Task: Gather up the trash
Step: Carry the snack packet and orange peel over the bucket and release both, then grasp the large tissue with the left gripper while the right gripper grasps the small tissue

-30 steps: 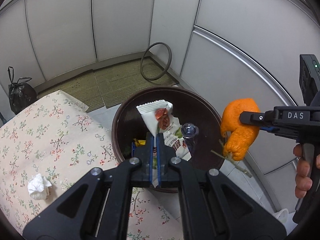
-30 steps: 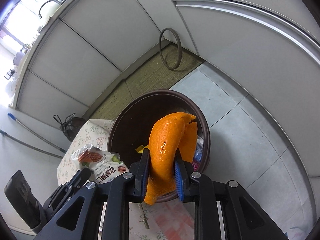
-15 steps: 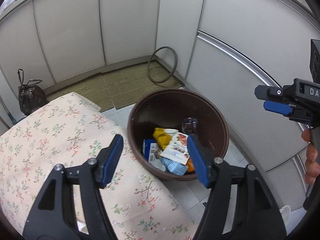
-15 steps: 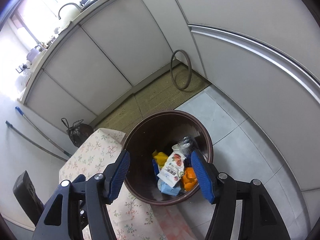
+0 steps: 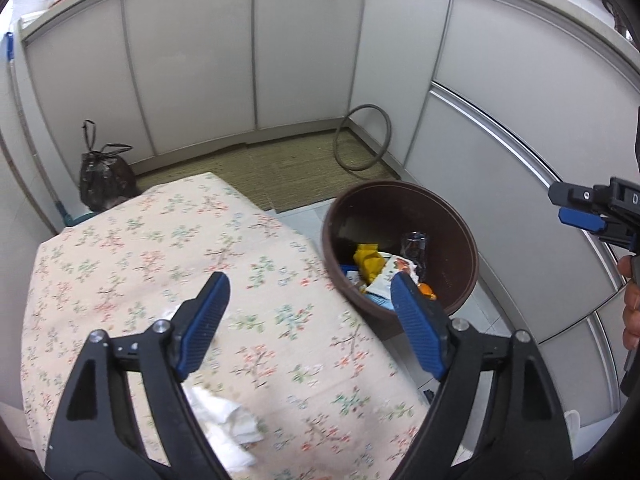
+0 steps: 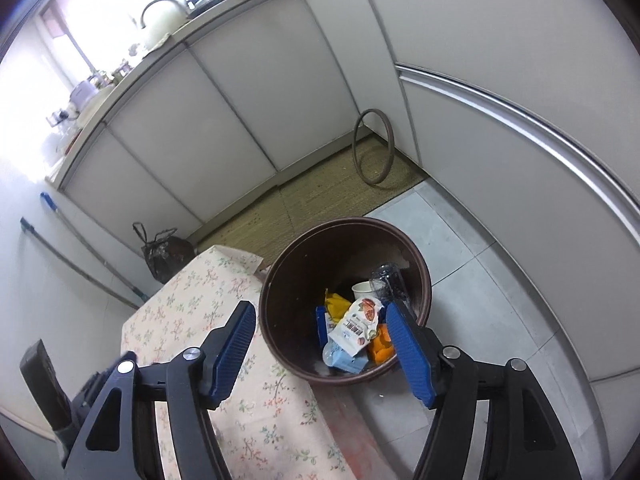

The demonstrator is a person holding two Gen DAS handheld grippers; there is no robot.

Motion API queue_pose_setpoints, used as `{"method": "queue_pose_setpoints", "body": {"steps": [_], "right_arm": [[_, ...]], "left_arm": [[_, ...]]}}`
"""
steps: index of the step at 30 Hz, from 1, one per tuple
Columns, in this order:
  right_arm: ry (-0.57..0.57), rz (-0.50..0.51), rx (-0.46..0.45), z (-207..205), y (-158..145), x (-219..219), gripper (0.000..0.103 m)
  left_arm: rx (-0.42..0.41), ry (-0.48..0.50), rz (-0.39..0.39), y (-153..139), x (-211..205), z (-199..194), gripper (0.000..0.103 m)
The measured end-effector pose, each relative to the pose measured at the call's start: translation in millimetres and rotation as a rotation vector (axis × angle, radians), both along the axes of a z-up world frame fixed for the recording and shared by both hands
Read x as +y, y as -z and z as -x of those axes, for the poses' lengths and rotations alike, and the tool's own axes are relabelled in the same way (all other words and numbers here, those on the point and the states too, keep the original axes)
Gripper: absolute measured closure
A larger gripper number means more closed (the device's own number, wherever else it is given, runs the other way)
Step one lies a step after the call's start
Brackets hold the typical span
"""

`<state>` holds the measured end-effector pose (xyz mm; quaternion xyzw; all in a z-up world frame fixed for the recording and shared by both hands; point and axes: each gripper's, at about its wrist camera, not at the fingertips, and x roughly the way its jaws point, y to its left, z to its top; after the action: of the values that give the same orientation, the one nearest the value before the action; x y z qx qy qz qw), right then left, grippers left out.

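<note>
Trash: snack wrapper [image 6: 357, 326] and orange peel [image 6: 380, 347] lie in the brown bin [image 6: 276, 344], just ahead of my right gripper [image 6: 320, 346]. Both grippers' jaws have just been opening; nothing between them. Crumpled tissue [image 5: 224, 420] sits on the floral table [image 5: 140, 248], under my left gripper [image 5: 308, 326]. I judge it's next.

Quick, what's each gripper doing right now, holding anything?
Left gripper: open, holding nothing; its jaws have just been opening.
Right gripper: open, holding nothing; its jaws have just been opening.
</note>
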<state>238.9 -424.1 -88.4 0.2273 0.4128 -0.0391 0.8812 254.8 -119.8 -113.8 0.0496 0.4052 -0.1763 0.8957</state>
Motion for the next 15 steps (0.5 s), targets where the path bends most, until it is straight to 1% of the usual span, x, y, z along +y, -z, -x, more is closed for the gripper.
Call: {"method": "queue_pose_setpoints", "body": {"steps": [6,8,11,15], "right_arm": [[-0.05,0.052,0.025,9.0,-4.4,17.7,0.032],[-0.065,0.064,0.029,10.8,-4.6,24.3,0.025],[-0.093,0.081,0.043,10.9,-3.5,35.7,0.024],[-0.134,0.103,0.067,8.5,1.6,54.0,0.024]], "left_arm": [[0.018,-0.017,-0.029,-4.0,33.6,13.4,0.015],[0.037,-0.02,-0.047,1.8,47.8,18.0,0.013],[0.098,-0.036,-0.085,16.4,66.3,18.9,0.013],[0.189,-0.047,-0.104,39.5,89.2,21.0,0.013]]}}
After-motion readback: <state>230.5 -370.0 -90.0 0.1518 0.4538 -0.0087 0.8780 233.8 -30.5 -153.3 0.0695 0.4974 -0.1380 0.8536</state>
